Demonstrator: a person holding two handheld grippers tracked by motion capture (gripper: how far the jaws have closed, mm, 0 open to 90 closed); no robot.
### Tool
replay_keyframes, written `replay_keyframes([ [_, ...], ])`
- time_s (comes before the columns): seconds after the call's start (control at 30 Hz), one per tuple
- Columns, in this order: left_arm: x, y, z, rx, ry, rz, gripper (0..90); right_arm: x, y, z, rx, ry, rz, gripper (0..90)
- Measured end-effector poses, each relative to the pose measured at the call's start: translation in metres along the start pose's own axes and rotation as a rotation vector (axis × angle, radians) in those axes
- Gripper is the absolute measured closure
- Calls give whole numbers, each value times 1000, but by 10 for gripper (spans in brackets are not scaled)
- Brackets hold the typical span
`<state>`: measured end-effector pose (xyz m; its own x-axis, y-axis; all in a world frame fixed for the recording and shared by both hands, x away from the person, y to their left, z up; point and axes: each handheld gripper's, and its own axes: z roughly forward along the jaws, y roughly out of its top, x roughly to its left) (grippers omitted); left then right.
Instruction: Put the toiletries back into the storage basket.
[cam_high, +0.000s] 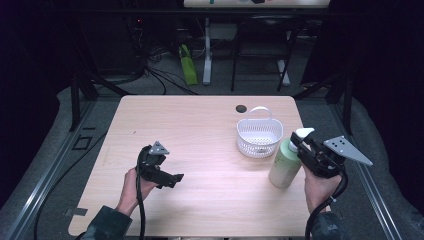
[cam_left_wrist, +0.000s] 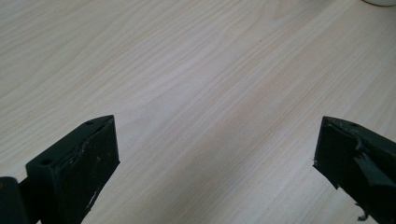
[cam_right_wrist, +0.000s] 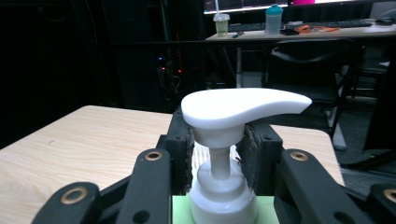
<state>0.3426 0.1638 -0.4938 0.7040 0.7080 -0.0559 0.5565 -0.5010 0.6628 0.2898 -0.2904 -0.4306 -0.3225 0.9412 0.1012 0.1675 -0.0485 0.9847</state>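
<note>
High view: white basket (cam_high: 259, 137) seemingly empty, pump bottle (cam_high: 286, 162) just beside it.

No readable text anywhere

The pale green pump bottle (cam_high: 285, 165) carries no label that can be made out, the white basket (cam_high: 259, 136) and the wooden worktop (cam_high: 200, 125) are unmarked, and the distant cups and screen are too blurred to read

Both grippers were black; the left gripper (cam_high: 176, 178) carried a small grey three-cornered plate, the right gripper (cam_high: 298, 143) a larger one dotted with holes. Brass-ringed screws studded the right one's linkage arms. Black cables trailed from each, and the person's sleeves were dark green
</note>
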Motion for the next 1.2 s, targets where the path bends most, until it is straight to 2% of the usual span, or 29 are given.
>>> replay_keyframes([
  [0.13, 0, 0, 0, 3, -2, 1, 0, 1, 0, 1, -6, 13, 16, 667],
  [1.2, -1, 0, 1, 10, -4, 6, 0, 9, 23, -13, -50, 32, -21, 666],
])
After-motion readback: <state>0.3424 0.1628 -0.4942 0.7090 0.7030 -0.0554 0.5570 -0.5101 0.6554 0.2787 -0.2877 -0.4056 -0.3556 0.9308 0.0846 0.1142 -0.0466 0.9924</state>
